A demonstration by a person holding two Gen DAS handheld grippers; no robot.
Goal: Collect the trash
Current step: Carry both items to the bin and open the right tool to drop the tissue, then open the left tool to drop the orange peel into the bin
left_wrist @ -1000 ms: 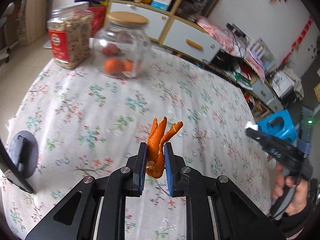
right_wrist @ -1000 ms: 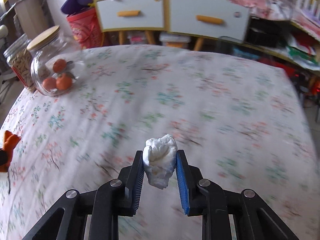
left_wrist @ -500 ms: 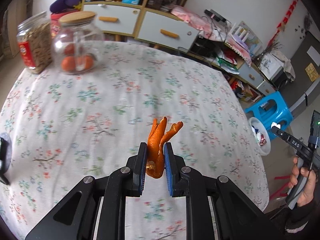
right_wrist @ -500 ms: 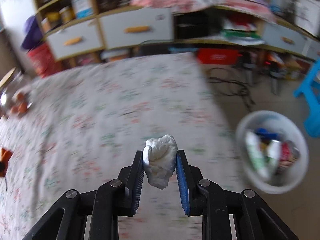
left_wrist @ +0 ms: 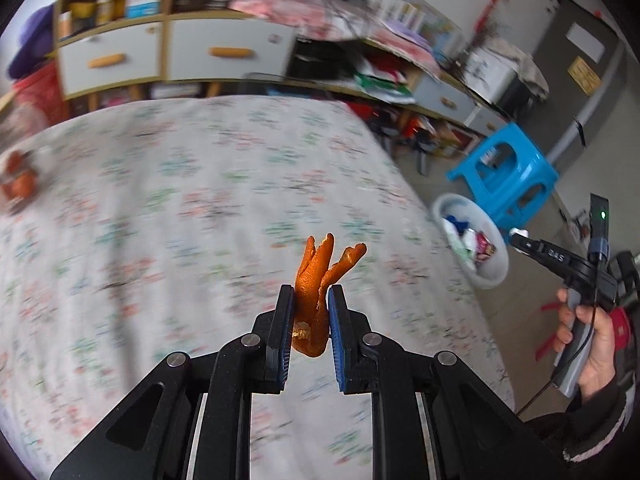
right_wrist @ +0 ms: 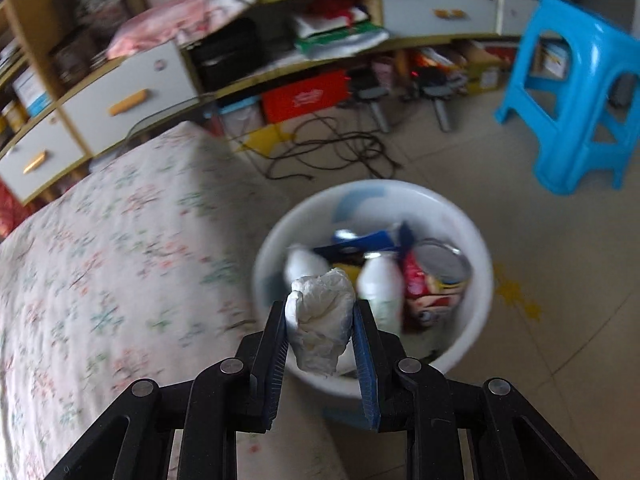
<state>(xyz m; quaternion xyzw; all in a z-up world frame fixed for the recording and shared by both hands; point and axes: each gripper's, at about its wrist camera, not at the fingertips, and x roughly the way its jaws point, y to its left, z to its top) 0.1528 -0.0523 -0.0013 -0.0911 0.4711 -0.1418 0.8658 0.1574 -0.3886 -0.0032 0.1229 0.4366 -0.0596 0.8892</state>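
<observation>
Both hands are loaded and the job looks to be in its carry-to-the-bin step. On the left, the left gripper (left_wrist: pixel 308 312) is clamped on a curl of orange peel (left_wrist: pixel 320 276), which sticks up between the pads over the flowered table (left_wrist: pixel 160 200), nearer its right edge than its left; a jar (left_wrist: pixel 18 180) sits blurred at the far left edge. Off that right edge, down on the floor beside a blue stool (left_wrist: pixel 506 172), stands the white bin (left_wrist: pixel 472 240), already holding bottles and wrappers. On the right, the right gripper (right_wrist: pixel 320 320) pinches a wad of tissue (right_wrist: pixel 320 316) and hangs past the table corner, more or less over the near rim of the bin (right_wrist: pixel 476 320). I'd say the tissue goes first: carry it a touch further over the middle, then part the jaws so it falls in. The peel has more way to go, across the table edge and down toward the bin.
</observation>
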